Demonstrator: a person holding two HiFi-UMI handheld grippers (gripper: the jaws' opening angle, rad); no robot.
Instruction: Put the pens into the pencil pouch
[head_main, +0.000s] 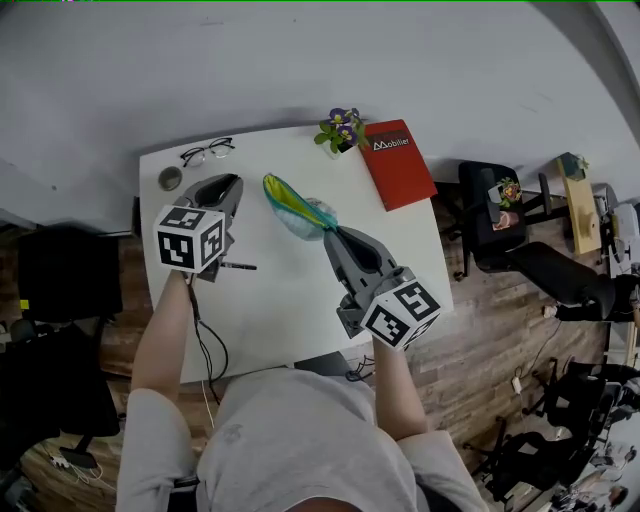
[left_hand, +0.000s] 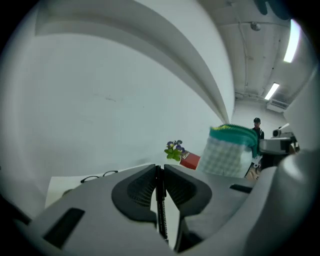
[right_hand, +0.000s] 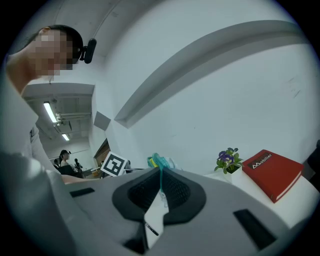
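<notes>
Head view: left gripper (head_main: 226, 183) is up over the white table (head_main: 290, 310), jaws clamped on a black pen (left_hand: 161, 200) that runs back between them. Right gripper (head_main: 334, 233) is pinched tight on the teal rim of the pencil pouch (head_main: 293, 205), which sits between the two grippers and appears held up off the table. For a clean insert, I'd turn the pouch mouth toward the pen and line the pen's long axis with the opening. Lead tip-first and release only once most of it is inside. Gripped by one edge, the mouth may sag closed.
</notes>
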